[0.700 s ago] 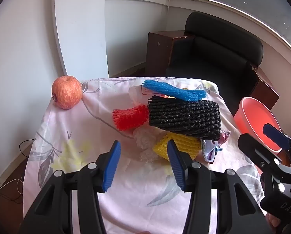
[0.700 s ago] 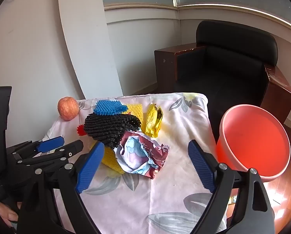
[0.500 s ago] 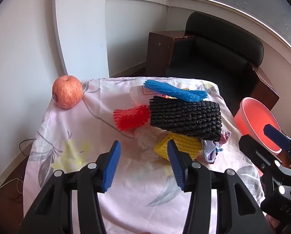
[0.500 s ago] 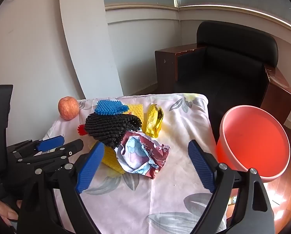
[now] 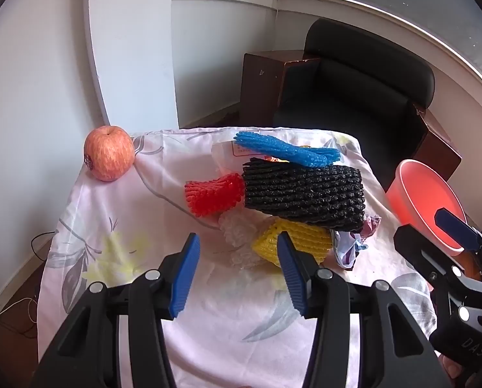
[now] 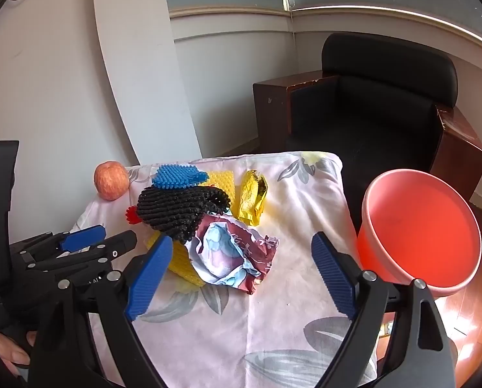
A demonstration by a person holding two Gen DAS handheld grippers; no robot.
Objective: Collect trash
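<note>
Now both grippers hang with jaws wide and empty over the desk (image 6: 305, 194), the wrapper (image 6: 234, 255) lying crumpled just ahead of the right gripper (image 6: 241, 274), nearer it than the left gripper (image 5: 237, 271), with the basin (image 6: 422, 229) off to its right.

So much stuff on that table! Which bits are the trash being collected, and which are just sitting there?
Part of the job:
- black foam net
- blue foam net
- red foam net
- yellow foam net
- white foam net
- crumpled wrapper
- gold wrapper
- red basin, probably the bin

Just lying about:
- apple
- black armchair
- floral tablecloth
</note>
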